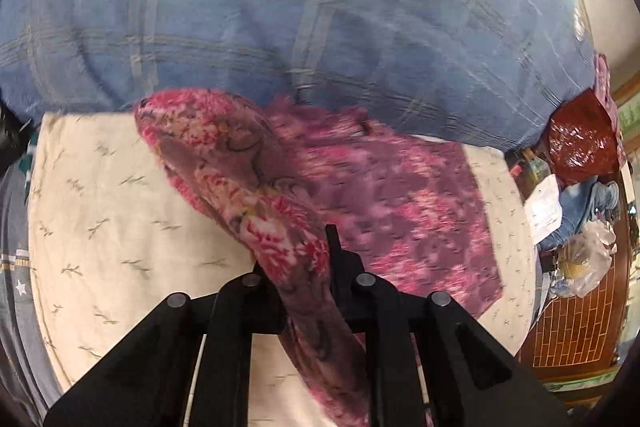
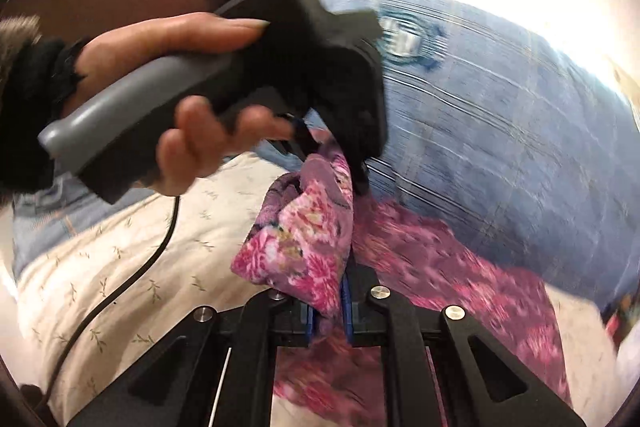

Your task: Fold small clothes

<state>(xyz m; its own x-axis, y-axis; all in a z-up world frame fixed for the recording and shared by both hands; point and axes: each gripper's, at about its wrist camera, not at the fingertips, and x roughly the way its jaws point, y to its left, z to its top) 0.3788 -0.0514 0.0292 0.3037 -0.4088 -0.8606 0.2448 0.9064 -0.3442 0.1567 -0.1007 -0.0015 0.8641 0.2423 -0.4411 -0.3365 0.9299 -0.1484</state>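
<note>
A small pink and purple floral garment (image 1: 392, 203) lies on a cream sheet (image 1: 112, 211), with one edge lifted. My left gripper (image 1: 308, 291) is shut on that lifted fold (image 1: 248, 195). In the right wrist view the same garment (image 2: 304, 239) hangs between both grippers. My right gripper (image 2: 328, 315) is shut on its lower edge. The left gripper (image 2: 340, 163), held by a hand, pinches the upper edge. The rest of the garment (image 2: 460, 275) trails flat to the right.
A blue checked blanket (image 1: 320, 7) is bunched behind the garment. A red bag (image 1: 580, 143), clear plastic bags (image 1: 588, 259) and clutter sit off the bed's right edge. A black cable (image 2: 132, 279) runs across the cream sheet (image 2: 80, 287).
</note>
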